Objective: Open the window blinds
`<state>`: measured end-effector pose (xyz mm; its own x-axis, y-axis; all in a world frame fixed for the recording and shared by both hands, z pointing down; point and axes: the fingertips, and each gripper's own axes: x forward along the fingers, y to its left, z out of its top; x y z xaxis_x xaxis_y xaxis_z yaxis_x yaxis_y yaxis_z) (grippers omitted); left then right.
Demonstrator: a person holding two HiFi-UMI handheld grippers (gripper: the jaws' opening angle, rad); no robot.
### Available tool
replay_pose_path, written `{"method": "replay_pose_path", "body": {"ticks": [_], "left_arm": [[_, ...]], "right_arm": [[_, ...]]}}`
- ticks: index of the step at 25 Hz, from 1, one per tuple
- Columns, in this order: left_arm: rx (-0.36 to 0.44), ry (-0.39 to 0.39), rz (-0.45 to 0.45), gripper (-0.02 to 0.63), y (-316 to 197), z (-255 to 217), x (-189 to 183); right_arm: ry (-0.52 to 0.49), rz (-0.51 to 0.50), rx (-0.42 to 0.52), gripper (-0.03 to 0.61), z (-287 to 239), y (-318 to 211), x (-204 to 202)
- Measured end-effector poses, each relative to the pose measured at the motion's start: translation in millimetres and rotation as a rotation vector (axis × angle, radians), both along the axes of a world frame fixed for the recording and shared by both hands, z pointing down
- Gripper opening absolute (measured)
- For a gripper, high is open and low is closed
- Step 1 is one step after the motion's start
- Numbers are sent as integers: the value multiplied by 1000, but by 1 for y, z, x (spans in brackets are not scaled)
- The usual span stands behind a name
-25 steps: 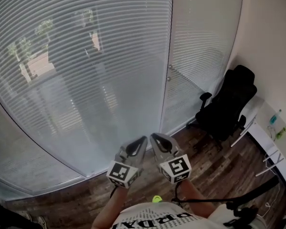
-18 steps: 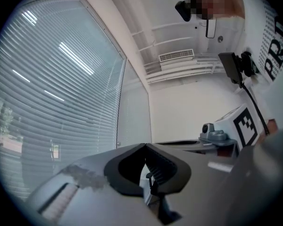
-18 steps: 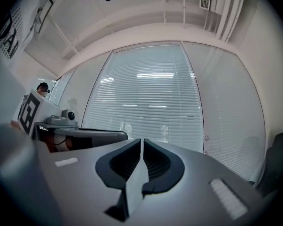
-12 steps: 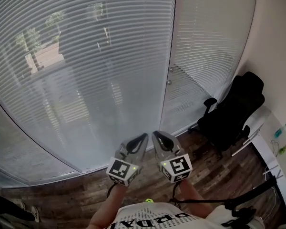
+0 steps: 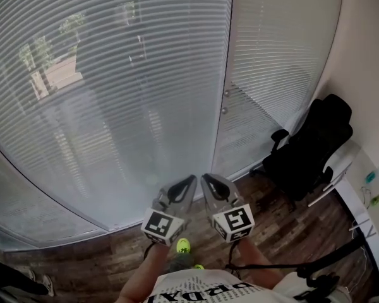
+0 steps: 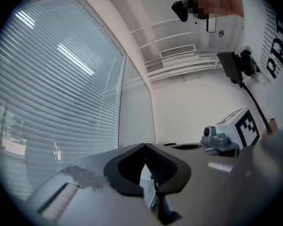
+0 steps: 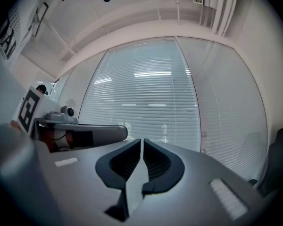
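White slatted window blinds [image 5: 114, 93] hang fully lowered, slats partly tilted.

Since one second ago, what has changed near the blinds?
The person stepped forward: a yellow-green shoe now shows below the left gripper, and the black chair sits further right. Nothing was grasped or released. The left gripper and right gripper stay side by side, fingers closed, empty; blinds still down.

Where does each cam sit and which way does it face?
Head view: on the head, steeply down at blinds, office chair; left gripper, right gripper, forearms show.
Left gripper view: on left gripper, along its closed jaws toward blinds; right gripper's cube at right.
Right gripper view: on right gripper, facing blinds; left gripper at left.
Shared: blinds in all three.
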<state>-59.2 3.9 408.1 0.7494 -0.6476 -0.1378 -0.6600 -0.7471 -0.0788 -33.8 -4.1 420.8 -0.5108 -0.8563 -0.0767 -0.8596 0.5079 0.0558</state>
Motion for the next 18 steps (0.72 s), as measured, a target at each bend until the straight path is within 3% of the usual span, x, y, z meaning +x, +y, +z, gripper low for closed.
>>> {"method": "replay_pose_path", "body": {"ticks": [12, 18], "left_arm": [[10, 62, 68, -5, -81, 5, 12], [3, 84, 79, -5, -128, -7, -5]], "right_arm": [[34, 78, 9, 17, -3, -84, 18], [58, 90, 19, 17, -16, -129, -2]]}}
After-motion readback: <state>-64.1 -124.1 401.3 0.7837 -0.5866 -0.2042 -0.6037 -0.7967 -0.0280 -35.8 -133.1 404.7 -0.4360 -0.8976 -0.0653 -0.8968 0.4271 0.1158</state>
